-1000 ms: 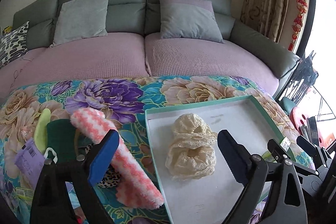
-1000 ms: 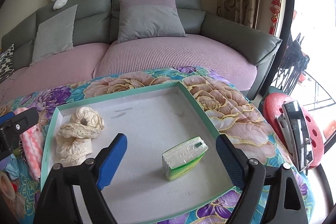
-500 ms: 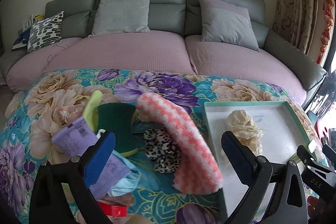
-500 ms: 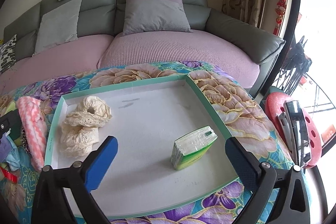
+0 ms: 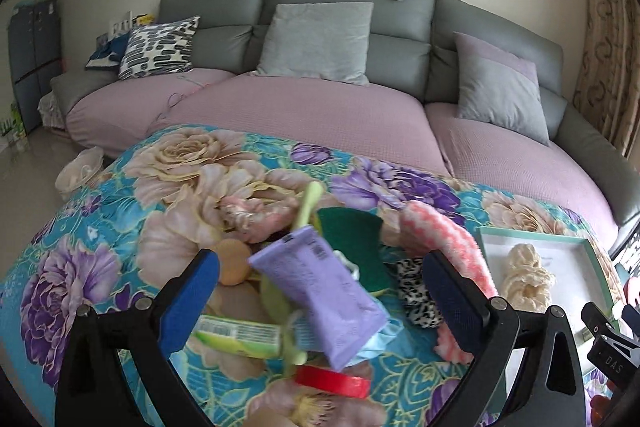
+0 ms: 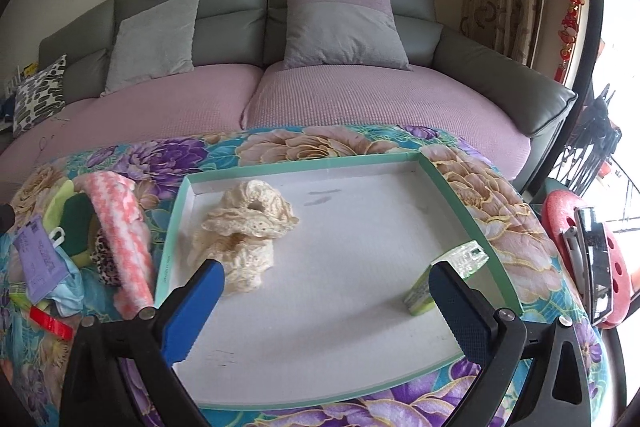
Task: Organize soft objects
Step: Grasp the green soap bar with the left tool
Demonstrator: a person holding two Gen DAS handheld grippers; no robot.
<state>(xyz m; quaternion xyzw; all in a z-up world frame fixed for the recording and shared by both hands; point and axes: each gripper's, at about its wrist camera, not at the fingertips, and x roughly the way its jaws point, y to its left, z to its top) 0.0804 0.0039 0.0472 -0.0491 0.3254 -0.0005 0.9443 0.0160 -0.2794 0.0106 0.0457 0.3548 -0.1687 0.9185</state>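
While the left gripper [image 5: 320, 291] hangs with jaws spread wide and empty over the heap of soft things [image 5: 320, 267] on the flowered blanket [image 5: 100, 227], the right gripper [image 6: 324, 291] stands equally wide, holding nothing, above the green-rimmed tray [image 6: 300, 163]. Cream lace [image 6: 244, 227] lies toward the tray's far left corner, a green tissue pack [image 6: 444, 277] against its right edge.

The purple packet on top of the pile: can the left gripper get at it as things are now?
Probably yes. The purple packet lies on top of the pile, nothing covering it, and the left gripper has its jaws open on either side of it.
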